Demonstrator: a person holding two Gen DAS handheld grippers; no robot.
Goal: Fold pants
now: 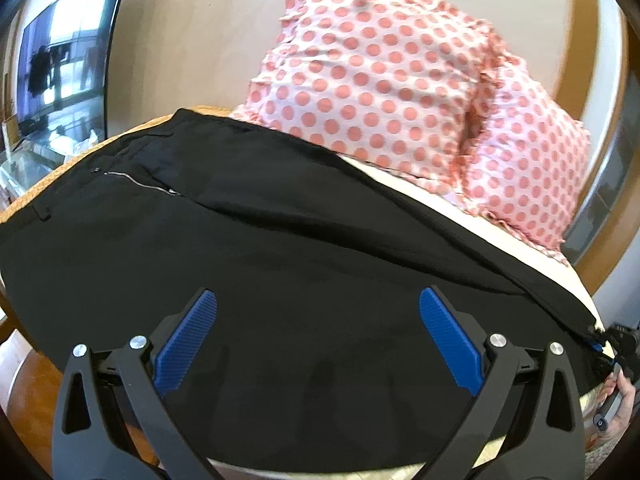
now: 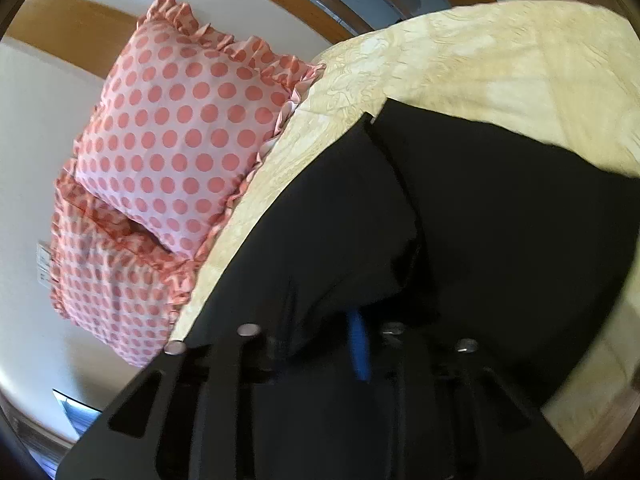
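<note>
Black pants (image 1: 280, 240) lie flat on a bed (image 2: 480, 52), soft, light and floppy; the left claw (image 1: 318, 344) hovers wide open, while the right claw (image 2: 320, 344) pinches a hem, best gripped at edges.

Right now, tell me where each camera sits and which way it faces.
Left wrist: on the left tool, open above the black pants, facing the polka-dot pillows; the person's right hand shows at the edge.
Right wrist: on the right tool, shut on the pants, looking along the cream bedspread.
Shared: pants, pillows, bedspread.
</note>
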